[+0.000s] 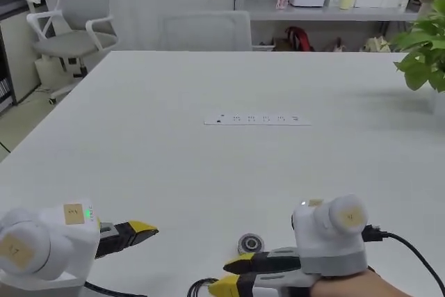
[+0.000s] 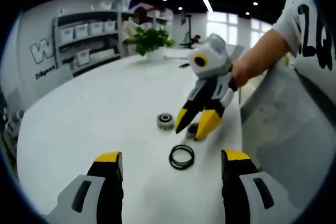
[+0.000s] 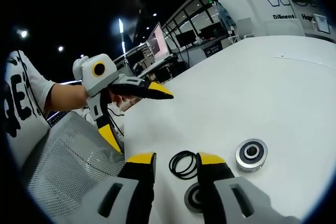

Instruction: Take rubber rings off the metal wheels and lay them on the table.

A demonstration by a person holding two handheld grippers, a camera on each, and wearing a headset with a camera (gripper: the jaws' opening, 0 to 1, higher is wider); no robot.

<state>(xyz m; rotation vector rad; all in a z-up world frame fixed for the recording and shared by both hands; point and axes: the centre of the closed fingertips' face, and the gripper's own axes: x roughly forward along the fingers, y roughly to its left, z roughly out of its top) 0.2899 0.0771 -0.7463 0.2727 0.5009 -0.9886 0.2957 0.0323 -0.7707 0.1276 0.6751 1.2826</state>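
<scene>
Well, thin black rubber rings (image 2: 181, 157) lie looped on the smooth white table (image 1: 208, 172) near a round metal wheel (image 3: 251, 154). The left gripper (image 2: 170, 157) gapes, holding nothing; the right gripper (image 3: 176, 159) stands parted astride a second wheel (image 3: 192, 198).

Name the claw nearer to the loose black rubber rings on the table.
Right. The right claw has its tips close to the rubber rings, which lie just ahead of them; the left claw faces the rings from the other side with a clear gap between.

wheel (image 3: 192, 198) partly behind right tongs (image 3: 176, 160), rings (image 1: 201, 285) perhaps cropped
</scene>
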